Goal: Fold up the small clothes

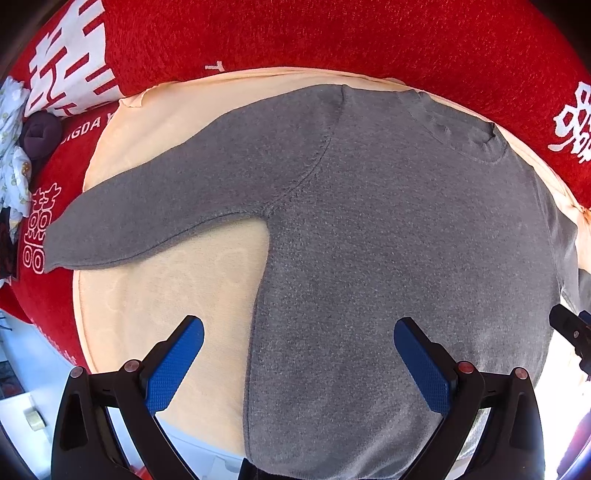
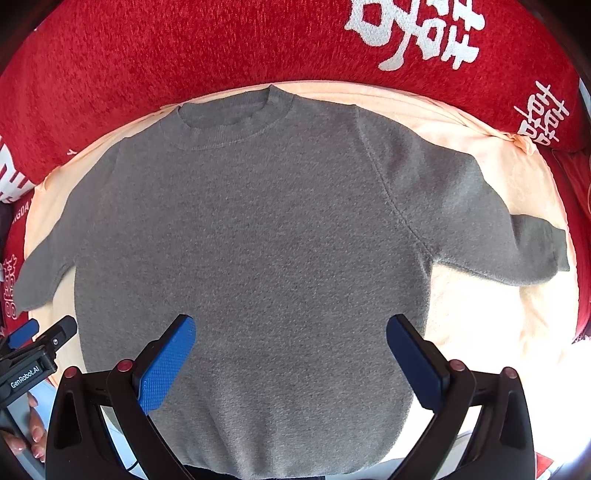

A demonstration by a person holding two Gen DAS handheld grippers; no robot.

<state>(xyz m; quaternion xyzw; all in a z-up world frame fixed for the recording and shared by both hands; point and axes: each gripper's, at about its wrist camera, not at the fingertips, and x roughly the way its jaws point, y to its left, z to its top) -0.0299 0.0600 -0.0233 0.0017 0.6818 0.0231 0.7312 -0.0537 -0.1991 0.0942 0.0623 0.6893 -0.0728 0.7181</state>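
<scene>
the grey knit sweater (image 2: 251, 236) lies flat and face up on a peach towel (image 1: 177, 280), spread out directly ahead of both tools, collar at the far end, hem nearest the fingers; the left tool (image 1: 299, 354) stands with its blue pads wide apart and nothing between them, poised above the hem's left part; the right tool (image 2: 290, 352) is likewise spread and empty, centred over the lower body of the garment.

handling, as a judgement: the knit looks soft, light and limp, with no stiffness to carry a fold; it should drape and sag from any single pinch, and the fuzzy surface is likely to cling to the towel rather than slide; take hold at a doubled or seamed edge, such as the cuff, the shoulder seam or the hem corner, pinching both layers together.

view differences: the left wrist view shows the left sleeve (image 1: 147, 214) in full, its cuff reaching past the towel onto the red blanket (image 1: 332, 33), plus a dark bundle (image 1: 40, 133) and floral cloth (image 1: 13, 147) far to the left; the right wrist view shows the whole collar (image 2: 229, 125), the right sleeve (image 2: 480, 218) with a bend near its cuff, and the person's fingers (image 2: 35, 432) behind the left tool.
</scene>
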